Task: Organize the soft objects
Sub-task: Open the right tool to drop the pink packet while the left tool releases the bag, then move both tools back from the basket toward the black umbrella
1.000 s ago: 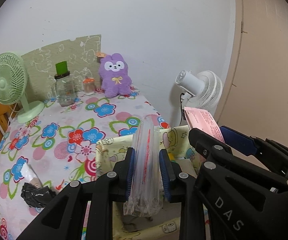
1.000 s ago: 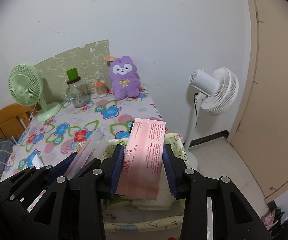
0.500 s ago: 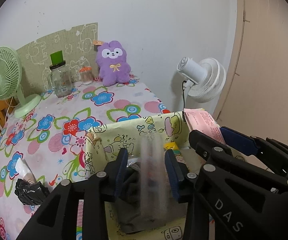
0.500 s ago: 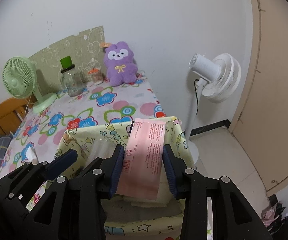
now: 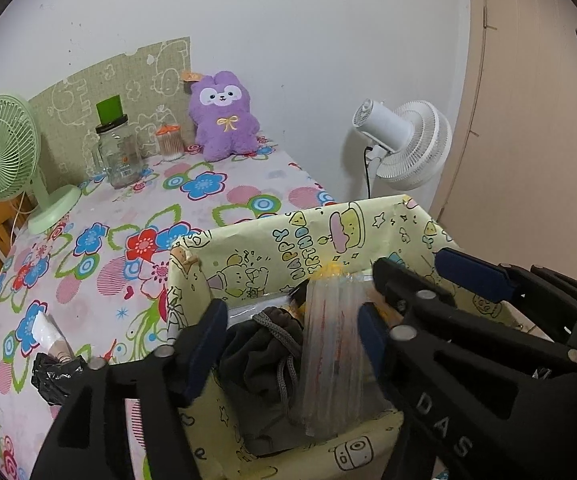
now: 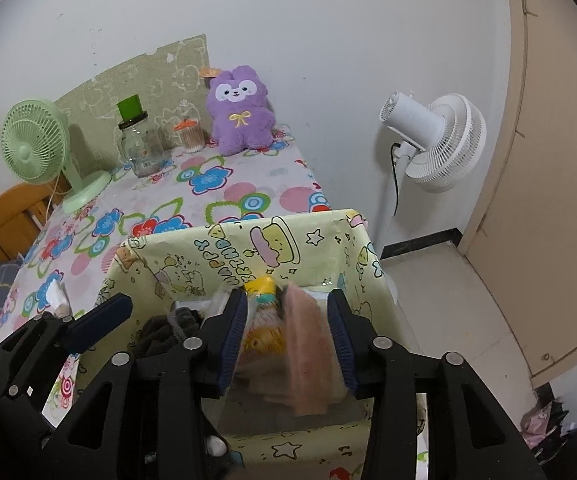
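My left gripper point(image 5: 288, 340) hangs over a yellow-green cartoon-print box point(image 5: 288, 236), its jaws opening. A clear plastic packet point(image 5: 332, 360) stands loose between them, leaning by the right pad, above a dark grey drawstring pouch point(image 5: 264, 352) inside the box. My right gripper point(image 6: 286, 340) is over the same box point(image 6: 248, 248), jaws opening too. A blurred pink packet point(image 6: 308, 352) sits between them, not pressed by the pads, with a yellow item point(image 6: 262, 284) beyond it. A purple plush toy point(image 5: 224, 116) sits at the far end of the floral table.
A green desk fan point(image 5: 0, 152), a glass jar with a green lid point(image 5: 118, 152) and a small swab pot point(image 5: 170, 144) stand at the back of the table. A black crumpled bag point(image 5: 54, 372) lies near the left. A white standing fan point(image 6: 436, 140) and a door are right.
Both grippers have dropped lower over the box. The left jaws have spread and let go of the clear packet; the right jaws have widened and the pink packet is sliding down.
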Available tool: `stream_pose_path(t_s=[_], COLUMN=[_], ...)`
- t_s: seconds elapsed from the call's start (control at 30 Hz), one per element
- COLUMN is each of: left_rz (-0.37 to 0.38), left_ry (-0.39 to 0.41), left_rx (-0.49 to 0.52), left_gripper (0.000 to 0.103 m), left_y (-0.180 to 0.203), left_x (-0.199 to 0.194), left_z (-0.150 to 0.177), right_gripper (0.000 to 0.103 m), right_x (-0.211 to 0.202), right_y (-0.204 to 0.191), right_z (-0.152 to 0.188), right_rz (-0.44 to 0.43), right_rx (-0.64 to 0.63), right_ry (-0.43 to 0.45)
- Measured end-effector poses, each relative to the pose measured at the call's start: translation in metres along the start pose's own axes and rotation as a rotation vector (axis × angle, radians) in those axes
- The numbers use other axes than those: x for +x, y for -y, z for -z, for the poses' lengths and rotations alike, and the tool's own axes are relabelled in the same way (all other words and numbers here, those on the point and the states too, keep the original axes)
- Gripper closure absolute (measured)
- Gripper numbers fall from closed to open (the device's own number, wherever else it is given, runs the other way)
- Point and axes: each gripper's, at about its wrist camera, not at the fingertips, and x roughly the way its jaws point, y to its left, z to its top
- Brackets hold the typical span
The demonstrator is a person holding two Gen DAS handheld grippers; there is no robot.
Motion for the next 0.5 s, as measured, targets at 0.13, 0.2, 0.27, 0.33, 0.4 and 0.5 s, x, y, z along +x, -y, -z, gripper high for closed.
stream_pose_path(t_s=[0.13,0.2,0.27,0.33,0.4,0.5], left_rz=[-0.018,-0.018,-0.012,-0.003,-0.003,0.002], left_ry=[0.007,0.007,0.015,0.03,0.038,0.043], left_rx=[-0.006,-0.012,-0.01,-0.01,-0.007,0.003], left_gripper=[0.025,0.023,0.015,0.013,0.011,0.009], left_y=[-0.003,-0.005,-0.005,-0.006,-0.007,-0.008], left_x=[-0.005,-0.008,-0.012,-0.018,-0.023,-0.03], left_z=[-0.001,0.0,0.0,0.001,0.001,0.002], right_gripper=[0.042,0.039,0.03,0.025,0.023,0.021], right_x=[-0.008,-0.012,-0.016,-0.022,-0.027,-0.035], right_y=[-0.002,-0.004,-0.006,-0.009,-0.012,-0.016], right_z=[0.0,0.0,0.0,0.001,0.0,0.0], right_rz=[0.002,0.001,0.0,-0.002,-0.001,0.009], right_rx=[-0.01,-0.013,-0.019,-0.021,-0.023,-0.03], right_ry=[0.02,0.027,0.035,0.052,0.063,0.075])
